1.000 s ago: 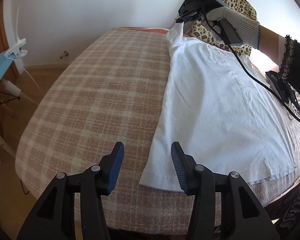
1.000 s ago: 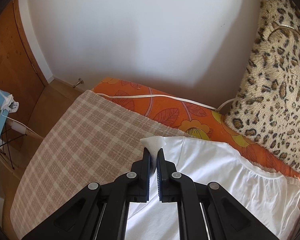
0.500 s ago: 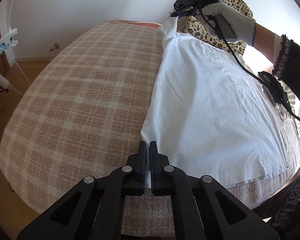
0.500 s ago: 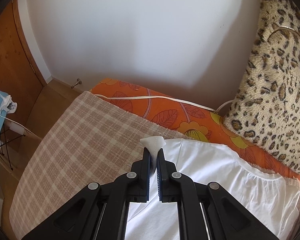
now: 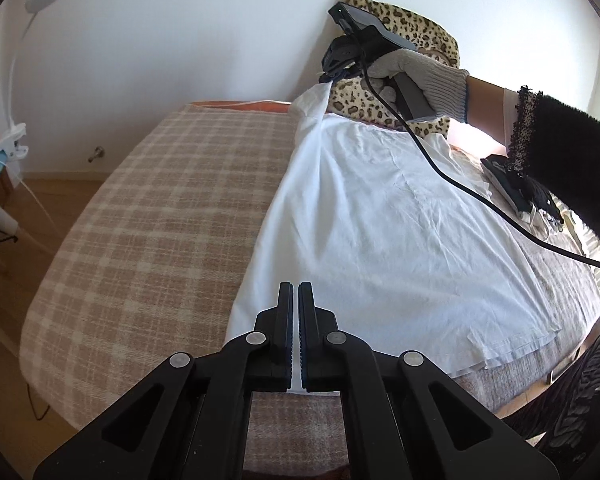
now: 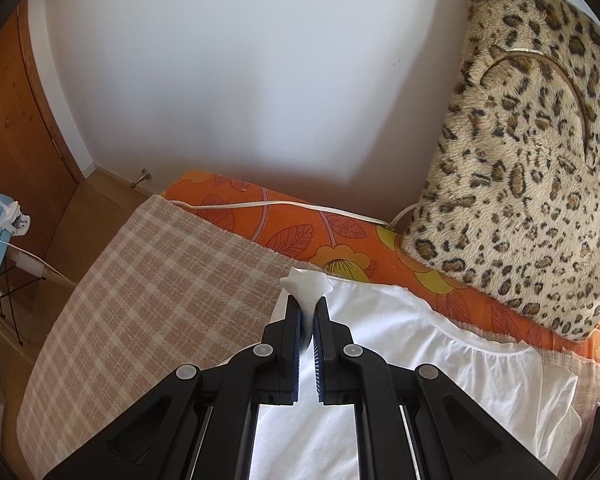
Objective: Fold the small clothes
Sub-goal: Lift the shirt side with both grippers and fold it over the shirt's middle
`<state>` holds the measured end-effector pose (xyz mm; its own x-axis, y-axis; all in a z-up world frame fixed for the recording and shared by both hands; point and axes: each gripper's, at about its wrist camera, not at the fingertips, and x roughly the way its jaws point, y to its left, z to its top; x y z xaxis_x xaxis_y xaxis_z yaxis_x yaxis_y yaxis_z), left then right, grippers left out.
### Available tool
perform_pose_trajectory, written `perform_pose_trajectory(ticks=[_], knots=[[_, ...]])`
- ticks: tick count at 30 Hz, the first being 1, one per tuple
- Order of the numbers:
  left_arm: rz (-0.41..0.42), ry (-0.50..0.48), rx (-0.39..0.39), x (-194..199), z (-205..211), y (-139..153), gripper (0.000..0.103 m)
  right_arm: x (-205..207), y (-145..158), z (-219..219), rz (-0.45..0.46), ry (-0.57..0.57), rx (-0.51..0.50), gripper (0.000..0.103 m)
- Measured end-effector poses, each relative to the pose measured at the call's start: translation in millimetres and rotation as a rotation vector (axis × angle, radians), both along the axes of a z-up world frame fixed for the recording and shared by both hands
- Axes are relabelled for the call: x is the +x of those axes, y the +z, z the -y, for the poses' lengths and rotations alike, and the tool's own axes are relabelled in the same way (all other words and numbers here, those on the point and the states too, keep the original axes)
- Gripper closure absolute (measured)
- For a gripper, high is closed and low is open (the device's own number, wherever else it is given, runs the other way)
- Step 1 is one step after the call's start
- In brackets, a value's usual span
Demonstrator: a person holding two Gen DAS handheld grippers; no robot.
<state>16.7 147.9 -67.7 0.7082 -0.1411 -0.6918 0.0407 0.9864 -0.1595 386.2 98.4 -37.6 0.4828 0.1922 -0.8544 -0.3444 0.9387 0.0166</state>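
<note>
Lifted since a moment ago, the near edge of the white cotton T-shirt [image 5: 380, 232] rises off the beige checked blanket [image 5: 152, 216] as we raise it. Our left tool [image 5: 295, 300] is clamped on the hem corner; our right tool [image 6: 307, 312], held by a grey-gloved hand [image 5: 416, 74], pinches the far shoulder corner. Beyond lie an orange floral sheet [image 6: 300, 232] and a leopard-print cushion [image 6: 532, 160] against the white wall.
</note>
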Motion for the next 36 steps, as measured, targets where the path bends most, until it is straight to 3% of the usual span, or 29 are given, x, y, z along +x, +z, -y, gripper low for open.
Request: perform_pose_trajectory(ticks=[1, 2, 3, 4, 5, 7, 9, 10, 12, 14, 23, 30, 36], knots=[[-0.024, 0.027, 0.008, 1.5, -8.5, -3.7, 0.085, -0.1, -0.6, 1.9, 0.001, -0.002, -0.004, 0.100], [-0.059, 0.058, 0.015, 3.9, -15.5, -9.4, 0.050, -0.4, -1.3, 3.2, 0.002, -0.005, -0.004, 0.100], [-0.087, 0.088, 0.025, 4.6, -21.2, -15.7, 0.035, -0.6, -2.3, 4.3, -0.001, -0.008, 0.001, 0.100], [-0.113, 0.108, 0.036, 4.5, -24.7, -22.9, 0.028, -1.2, -3.2, 4.5, -0.004, -0.010, 0.007, 0.100], [-0.135, 0.106, 0.050, 4.7, -25.2, -29.8, 0.028, -1.7, -3.6, 3.8, -0.005, -0.008, 0.008, 0.100], [-0.171, 0.092, 0.106, 5.3, -21.7, -42.5, 0.029, -3.6, -3.1, 1.0, 0.000, 0.001, 0.004, 0.100], [-0.187, 0.065, 0.109, 7.5, -16.4, -49.3, 0.031, -5.1, -1.1, -2.2, 0.006, 0.011, 0.003, 0.100], [-0.188, 0.049, 0.106, 5.3, -13.1, -51.6, 0.038, -5.4, 0.5, -2.9, 0.010, 0.011, 0.004, 0.100], [-0.166, 0.024, 0.097, 2.8, -5.4, -50.8, 0.056, -5.0, 3.7, -2.4, 0.014, 0.005, 0.013, 0.100], [-0.141, -0.047, 0.095, 2.4, 5.5, -50.1, 0.098, -3.8, 6.2, -1.0, 0.018, 0.003, 0.015, 0.100], [0.011, -0.066, 0.009, -5.3, 11.1, -10.7, 0.098, -3.4, 2.8, 9.2, 0.010, -0.011, 0.029, 0.100], [0.087, -0.196, 0.062, -12.6, 47.6, 6.1, 0.098, -1.1, 6.4, 20.3, 0.012, -0.024, 0.038, 0.100], [0.078, -0.308, 0.075, -12.5, 78.2, 3.0, 0.098, 3.0, 10.3, 46.1, 0.011, -0.053, 0.035, 0.100]])
